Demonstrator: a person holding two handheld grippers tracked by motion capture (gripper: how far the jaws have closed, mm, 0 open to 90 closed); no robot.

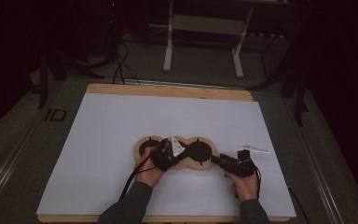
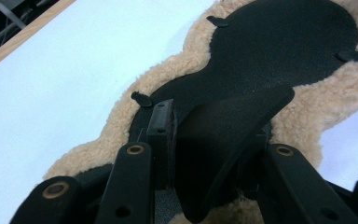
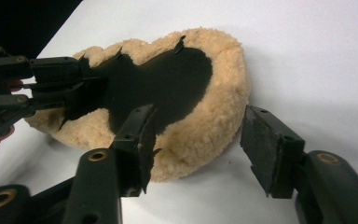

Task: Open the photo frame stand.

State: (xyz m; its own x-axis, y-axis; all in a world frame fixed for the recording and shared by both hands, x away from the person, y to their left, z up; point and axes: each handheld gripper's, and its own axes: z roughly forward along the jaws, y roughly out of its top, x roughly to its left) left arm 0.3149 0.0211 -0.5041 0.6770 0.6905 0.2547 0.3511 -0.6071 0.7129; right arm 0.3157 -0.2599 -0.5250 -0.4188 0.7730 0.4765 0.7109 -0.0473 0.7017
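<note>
A tan, three-lobed sheepskin pad (image 1: 175, 154) with a fleecy border and a black textured liner (image 1: 198, 150) lies flat on the white sheet of the tabletop (image 1: 121, 126), a little below the centre of the high view. The black liner follows the lobed outline of the pad, and small black tabs (image 2: 142, 98) stick out from its edge over the fleece.

The left gripper (image 1: 167, 154), carrying a grey three-cornered plate, sits over the middle of the pad in the high view. In the left gripper view its jaws are closed on a lifted flap of the black liner (image 2: 223, 135), which curls up off the fleece in the lower centre of the frame; one pad (image 2: 161, 122) presses on the flap's left face. The same grip appears at the left edge of the right gripper view, where the left gripper (image 3: 72, 88) pinches the raised liner edge.

The right gripper (image 1: 223, 162) is at the right end of the pad in the high view, held low. In the right gripper view its jaws stand wide apart with nothing clamped: the fleecy rim (image 3: 205, 135) of the pad's end lobe lies between them and beyond, and the pads do not press on it.

A small pale flat strip (image 1: 254, 148) lies on the sheet just right of the right gripper, apart from the pad.
</note>
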